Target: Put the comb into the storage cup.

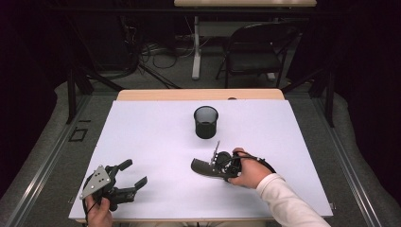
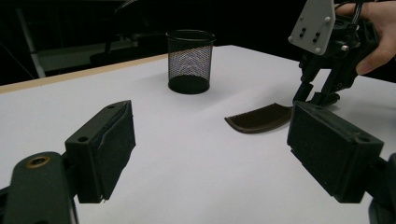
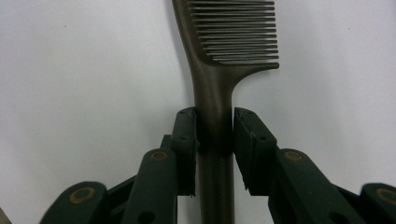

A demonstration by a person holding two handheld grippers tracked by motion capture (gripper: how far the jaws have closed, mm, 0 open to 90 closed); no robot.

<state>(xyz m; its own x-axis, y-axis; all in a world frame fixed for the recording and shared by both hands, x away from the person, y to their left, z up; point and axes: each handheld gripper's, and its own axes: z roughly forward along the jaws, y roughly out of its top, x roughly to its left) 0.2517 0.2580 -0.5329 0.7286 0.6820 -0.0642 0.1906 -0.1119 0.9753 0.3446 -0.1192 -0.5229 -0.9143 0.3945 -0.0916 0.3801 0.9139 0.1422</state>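
Comb [image 3: 219, 60] lies flat on the table [image 1: 142, 137], at 6 o'clock from the mesh cup [image 1: 206, 122]. Right gripper [image 3: 215, 133] clamps its handle; lift level, avoid twisting. Left gripper [image 1: 132, 174] rests wide, holding nothing, at 9 o'clock.

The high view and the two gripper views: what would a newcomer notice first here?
First, the dark comb lying on the white table, its handle clamped by the right claw at the near right. Next, the black mesh cup standing upright beyond it, near the table's middle. The left claw rests wide open at the near left, holding nothing.
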